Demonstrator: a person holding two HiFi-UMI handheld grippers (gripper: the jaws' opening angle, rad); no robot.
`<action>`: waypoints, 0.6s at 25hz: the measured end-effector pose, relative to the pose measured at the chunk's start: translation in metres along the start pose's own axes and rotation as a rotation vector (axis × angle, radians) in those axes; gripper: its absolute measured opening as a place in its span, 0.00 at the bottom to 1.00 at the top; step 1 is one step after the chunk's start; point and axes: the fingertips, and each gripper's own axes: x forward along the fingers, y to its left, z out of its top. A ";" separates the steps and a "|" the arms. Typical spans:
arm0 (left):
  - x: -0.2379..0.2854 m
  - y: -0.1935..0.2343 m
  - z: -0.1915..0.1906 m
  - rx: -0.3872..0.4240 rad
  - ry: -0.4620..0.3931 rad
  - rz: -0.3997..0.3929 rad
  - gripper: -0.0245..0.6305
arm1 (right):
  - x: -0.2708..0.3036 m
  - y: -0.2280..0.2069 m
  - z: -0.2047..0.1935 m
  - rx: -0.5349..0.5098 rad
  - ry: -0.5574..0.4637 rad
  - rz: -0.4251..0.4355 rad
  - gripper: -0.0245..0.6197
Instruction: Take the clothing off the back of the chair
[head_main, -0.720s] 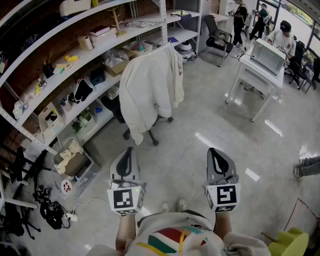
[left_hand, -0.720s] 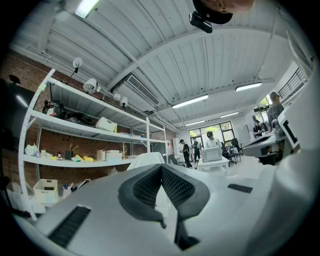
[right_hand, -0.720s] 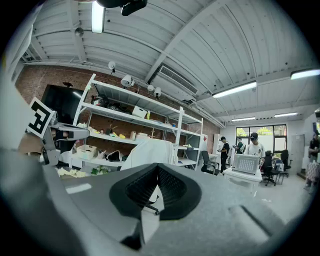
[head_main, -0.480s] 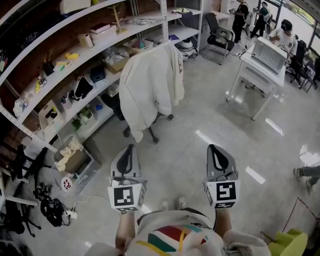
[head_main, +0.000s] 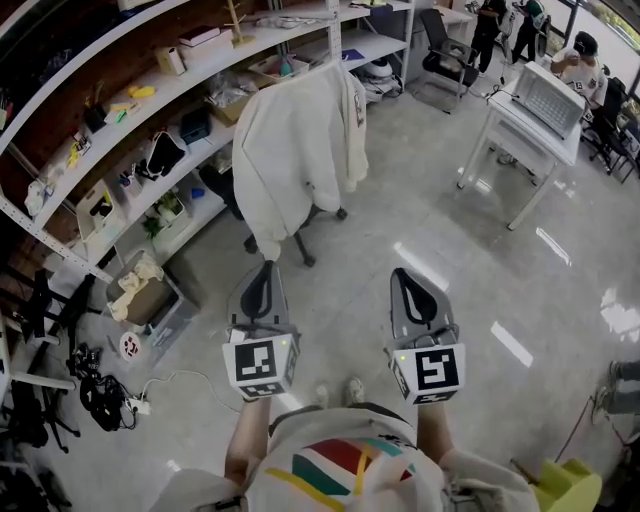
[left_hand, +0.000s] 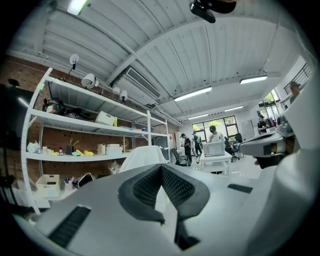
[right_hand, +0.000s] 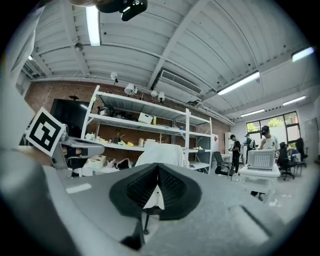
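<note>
- Your left gripper (head_main: 263, 272) and right gripper (head_main: 406, 278) are shut and empty.
- The white jacket (head_main: 295, 150) hangs over the chair (head_main: 225, 200) back.
- It looks soft and light; pinch it at the top.

The clothing (head_main: 295, 150) hangs over the back of the chair (head_main: 216, 190), at about eleven o'clock from the person. The shelving (head_main: 200, 70) runs behind the chair from nine to twelve o'clock. The table (head_main: 520, 125) stands well apart at two o'clock.

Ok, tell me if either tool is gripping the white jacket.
No, both the left tool and right tool are shut, empty, apart from the jacket draped over the chair.
</note>
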 end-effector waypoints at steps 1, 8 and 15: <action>0.003 -0.006 0.000 -0.012 0.003 0.004 0.06 | 0.001 0.001 0.003 0.017 -0.015 0.027 0.05; 0.024 -0.044 -0.003 0.009 0.046 0.073 0.06 | 0.004 0.003 0.006 0.042 -0.062 0.159 0.05; 0.039 -0.060 -0.003 0.060 0.108 0.084 0.06 | 0.019 0.005 0.003 0.039 -0.052 0.193 0.05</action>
